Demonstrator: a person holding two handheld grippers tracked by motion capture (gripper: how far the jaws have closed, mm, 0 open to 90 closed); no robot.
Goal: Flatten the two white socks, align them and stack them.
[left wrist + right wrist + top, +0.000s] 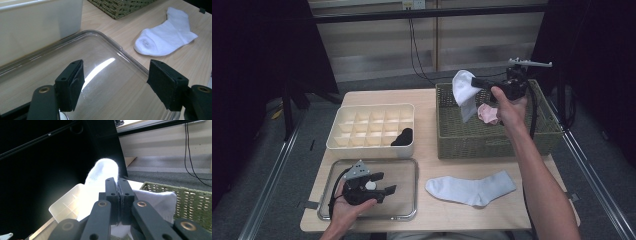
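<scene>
Right gripper (479, 82): raised above the basket (447, 137), jaws clamped tight on a white sock (463, 95); the sock hangs from the jaws over the basket's left part, clear of the rim. In the right gripper view the two jaws meet with the sock (100, 180) pinched between them, cloth bulging above and to both sides. Left gripper (382, 184): resting low over the clear tray (412, 212) at the table's near left corner, jaws spread apart with nothing between them; the left gripper view shows both pads apart above the tray (117, 48). Basket: woven, olive green, at the far right of the table (432, 155); a pink sock (488, 114) lies inside it, just beside the hanging one. Second white sock (472, 189): flat on the table in front of the basket, to the right of the tray; seen also in the left gripper view (165, 38), apart from the tray's edge. Divided box (372, 112): cream, many small compartments, behind the tray and left of the basket; a black sock (402, 137) sits in a compartment at its near right corner.
</scene>
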